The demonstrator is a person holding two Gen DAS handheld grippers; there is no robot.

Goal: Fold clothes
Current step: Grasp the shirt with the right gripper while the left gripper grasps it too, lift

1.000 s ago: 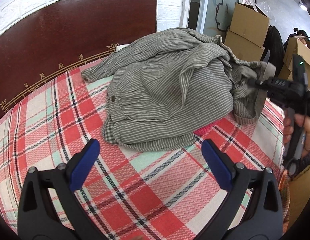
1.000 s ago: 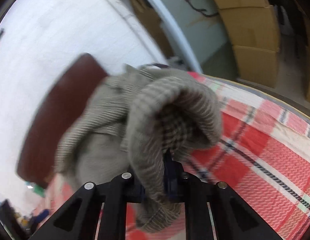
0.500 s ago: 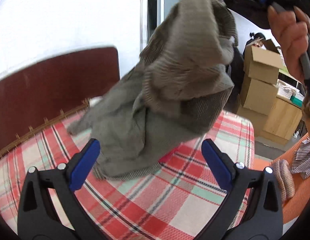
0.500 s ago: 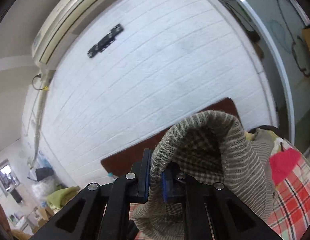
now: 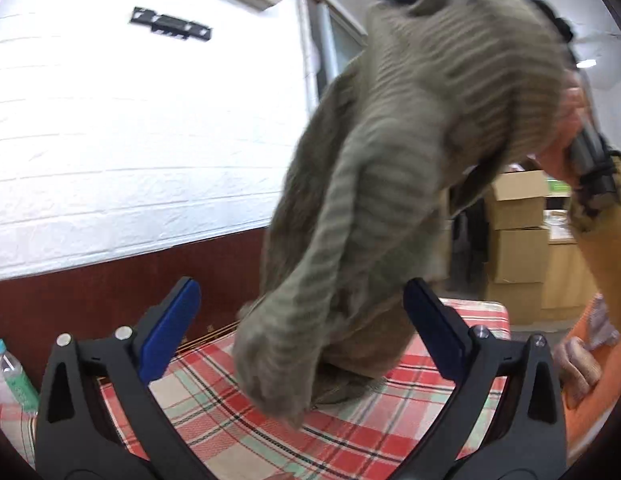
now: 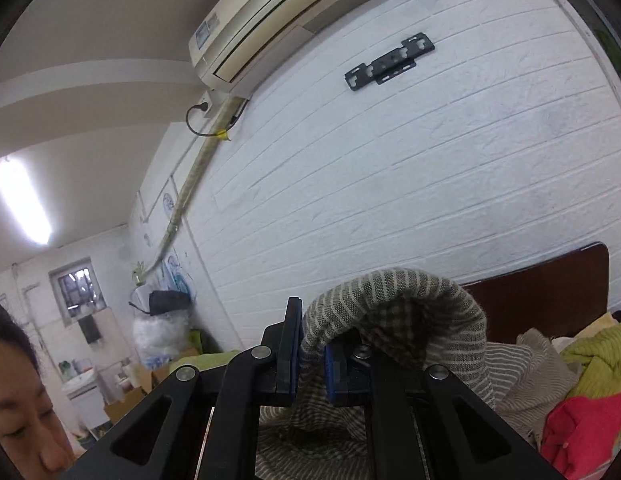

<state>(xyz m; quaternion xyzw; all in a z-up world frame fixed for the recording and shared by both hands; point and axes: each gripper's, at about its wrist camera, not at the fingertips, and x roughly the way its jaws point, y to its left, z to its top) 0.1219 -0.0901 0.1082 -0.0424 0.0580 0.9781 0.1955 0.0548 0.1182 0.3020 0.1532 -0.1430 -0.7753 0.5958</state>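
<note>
A: Start at the left. What is the left tool point(image 5: 300, 322) doing?

B: Its 2 blue-padded fingers point(image 5: 170, 330) stand wide apart with nothing between them, low above the bed point(image 5: 238, 420) and its red, white and green checked cover. A plastic bottle point(image 5: 12, 376) shows at the far left edge, and a dark wooden headboard point(image 5: 110, 284) runs behind.

A: And the garment?

B: The grey striped shirt point(image 5: 370, 184) hangs in the air in the middle of the left wrist view, blurred. Its top is up near the upper right, its lower end trails down to the checked cover, and one sleeve point(image 5: 294, 340) dangles toward the camera between the open fingers without touching them.

A: Who holds it up?

B: The right tool point(image 6: 312, 354). In its own view the jaws are clamped on a fold of the striped shirt point(image 6: 394, 300), whose checked inner face shows. A hand point(image 5: 566, 136) grips the handle at the right of the left wrist view.

A: Anything further right?

B: Cardboard boxes point(image 5: 514, 232) stacked behind, and in the right wrist view a yellow-green garment point(image 6: 598, 364) and a red one point(image 6: 582, 428) lying beside the shirt.
</note>
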